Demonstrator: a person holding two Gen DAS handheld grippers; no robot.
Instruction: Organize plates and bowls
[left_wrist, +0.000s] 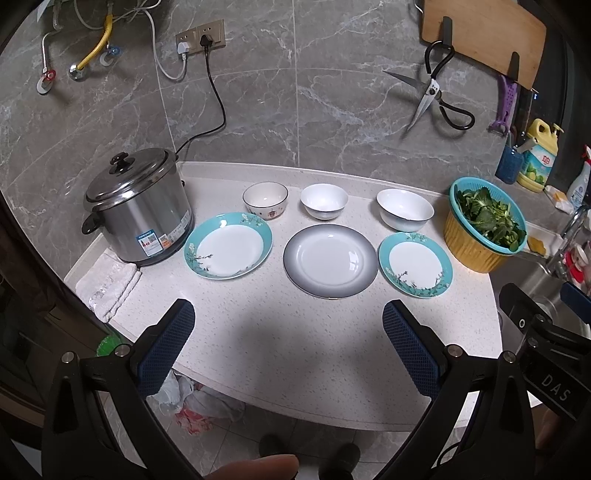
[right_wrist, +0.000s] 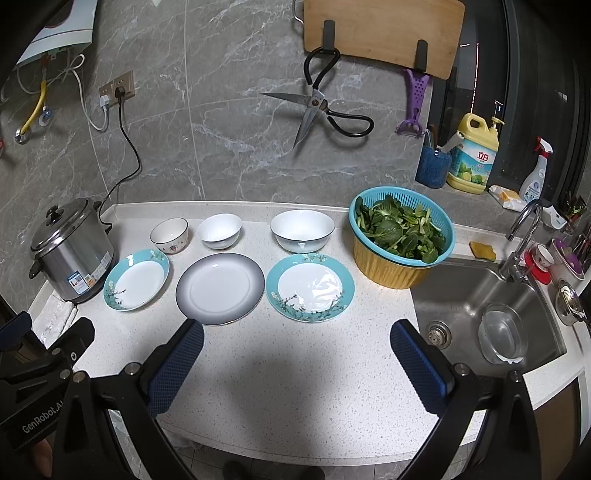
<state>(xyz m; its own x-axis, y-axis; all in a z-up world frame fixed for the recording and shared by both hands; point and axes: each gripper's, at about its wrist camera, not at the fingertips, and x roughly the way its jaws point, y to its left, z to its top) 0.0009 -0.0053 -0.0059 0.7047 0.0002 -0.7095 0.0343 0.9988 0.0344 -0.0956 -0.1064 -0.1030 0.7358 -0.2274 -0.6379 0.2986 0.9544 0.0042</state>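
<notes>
glossy ceramic plates (left_wrist: 330, 260), brushed-steel cooker (left_wrist: 138, 218)

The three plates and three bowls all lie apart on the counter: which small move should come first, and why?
Probably move the open right gripper, which holds nothing, forward to the near rim of the small teal-rimmed floral plate. That plate lies nearest its fingers and could then go onto the grey-rimmed white plate beside it.

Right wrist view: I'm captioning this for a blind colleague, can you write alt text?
Three plates lie in a row on a white counter with three bowls behind them. The open right hand-held gripper hovers in front, empty. A basket of greens and a sink are at right, a steel pot at left.
</notes>
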